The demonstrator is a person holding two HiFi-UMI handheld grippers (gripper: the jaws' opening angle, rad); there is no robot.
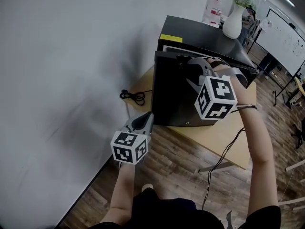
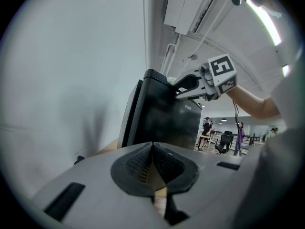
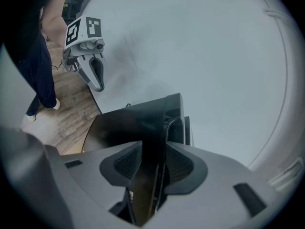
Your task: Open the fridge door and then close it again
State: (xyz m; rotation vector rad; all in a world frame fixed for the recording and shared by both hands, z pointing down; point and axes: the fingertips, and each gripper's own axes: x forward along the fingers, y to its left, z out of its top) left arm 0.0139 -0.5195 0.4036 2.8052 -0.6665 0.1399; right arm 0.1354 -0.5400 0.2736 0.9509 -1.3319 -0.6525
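- Three views, head first: shows the black fridge (image 1: 200, 35) on a wooden table (image 1: 224, 132) by a white wall (image 1: 71, 56), fridge door (image 1: 171, 97) slightly ajar; puts the right gripper (image 1: 193, 73) at its top edge, the left gripper (image 1: 147, 117) just left of it, apart.
- Left gripper view: shows jaws pressed together, nothing between, facing the fridge door.
- Right gripper view: shows jaws set wide, clamped over the fridge door's top edge, pads against both faces.
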